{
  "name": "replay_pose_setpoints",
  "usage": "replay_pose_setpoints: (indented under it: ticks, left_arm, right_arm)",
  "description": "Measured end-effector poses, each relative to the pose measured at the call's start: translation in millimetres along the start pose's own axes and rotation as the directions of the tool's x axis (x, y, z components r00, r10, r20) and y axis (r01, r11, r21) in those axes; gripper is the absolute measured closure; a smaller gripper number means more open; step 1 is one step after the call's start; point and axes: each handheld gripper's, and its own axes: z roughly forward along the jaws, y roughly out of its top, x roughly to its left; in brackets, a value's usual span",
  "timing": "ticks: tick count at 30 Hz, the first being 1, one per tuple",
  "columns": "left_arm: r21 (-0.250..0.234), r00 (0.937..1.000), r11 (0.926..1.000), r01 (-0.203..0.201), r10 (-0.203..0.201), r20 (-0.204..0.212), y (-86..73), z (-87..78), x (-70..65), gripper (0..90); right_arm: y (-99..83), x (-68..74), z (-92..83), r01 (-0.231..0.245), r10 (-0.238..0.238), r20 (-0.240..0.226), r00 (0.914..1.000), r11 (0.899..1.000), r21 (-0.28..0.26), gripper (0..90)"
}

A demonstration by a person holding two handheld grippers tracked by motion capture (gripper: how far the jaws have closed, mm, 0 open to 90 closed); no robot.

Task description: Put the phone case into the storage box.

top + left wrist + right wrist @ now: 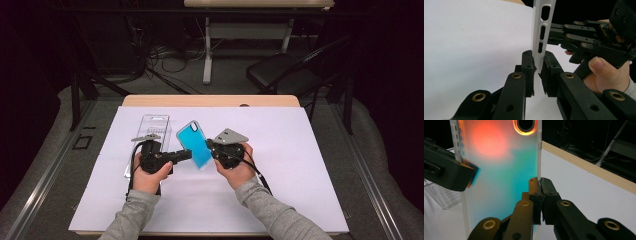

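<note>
Both the left gripper (184, 155) and right gripper (210, 145) clench opposite thin edges of the phone case (195, 144); it looks light, flexible, slippery.

left gripper (185, 155), right gripper (210, 145), jaws clamped

High view: above the near side, looking forward and down.
Gripper views: close along each one's jaws.
Shared: the phone case (194, 144) (541, 37) (501, 175).

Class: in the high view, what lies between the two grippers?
The phone case, held off the table: left gripper and right gripper each pinch an opposite edge.
</note>
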Motion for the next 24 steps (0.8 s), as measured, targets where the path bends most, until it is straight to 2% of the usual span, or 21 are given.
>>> replay_pose_setpoints:
  ticks: [14, 24]
  left_arm:
    - [-0.001, 1.0000, 1.0000, 0.005, -0.005, -0.004, -0.3, -0.4, 2.7, 81.6]
    - [0.001, 0.9998, 0.9999, -0.016, 0.016, -0.011, 1.3, -5.0, 4.5, 81.7]
  right_arm:
    - [0.9, -1.2, -1.7, -0.004, 0.004, -0.001, 1.0000, 1.000, -0.008, 82.2]
    - [2.1, -2.6, -6.4, 0.001, -0.001, -0.032, 0.9995, 1.000, -0.015, 74.3]
